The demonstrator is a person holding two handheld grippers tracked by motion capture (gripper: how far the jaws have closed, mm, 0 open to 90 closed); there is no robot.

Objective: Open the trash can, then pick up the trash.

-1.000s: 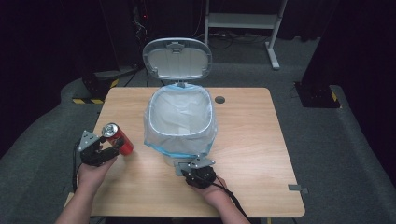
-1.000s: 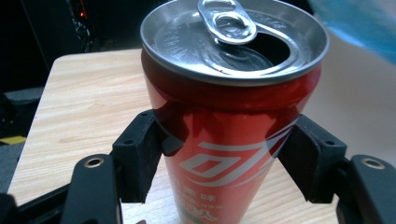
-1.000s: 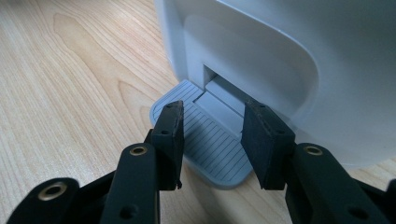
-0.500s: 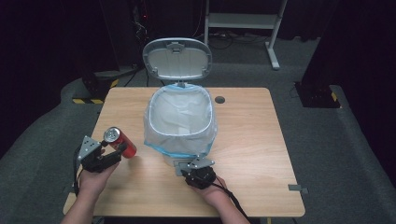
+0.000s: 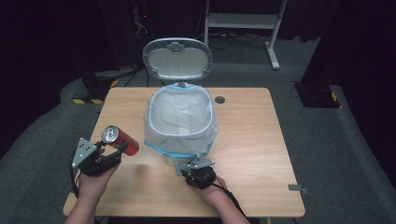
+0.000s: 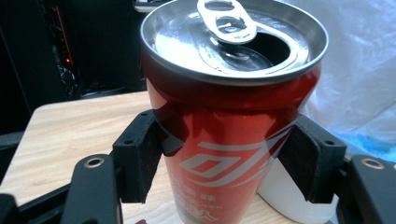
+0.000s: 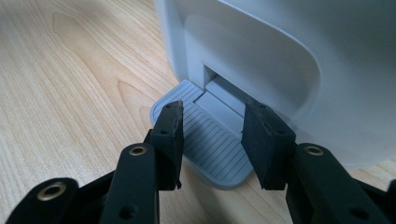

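Observation:
A red drink can (image 5: pixel 120 140) with an open silver top is gripped round its middle by my left gripper (image 5: pixel 114 151), near the table's left edge and left of the bin. In the left gripper view the can (image 6: pixel 229 140) stands between the black pads (image 6: pixel 140 158) of the left gripper (image 6: pixel 224 161). The white pedal bin (image 5: pixel 180 123) stands mid-table with its lid (image 5: pixel 177 58) up and a clear liner inside. My right gripper (image 5: pixel 198 171) is at the bin's front. Its jaws stand apart over the grey ribbed pedal (image 7: pixel 205 144), right gripper (image 7: pixel 215 113) holding nothing.
The wooden table (image 5: pixel 261 144) has bare room right of the bin and a round cable hole (image 5: pixel 220 99) at the back. Dark floor, a white frame (image 5: pixel 243 21) and black equipment surround the table.
My left gripper has shifted slightly toward the near edge with the can still in it. The right gripper stays at the pedal and the lid stays up.

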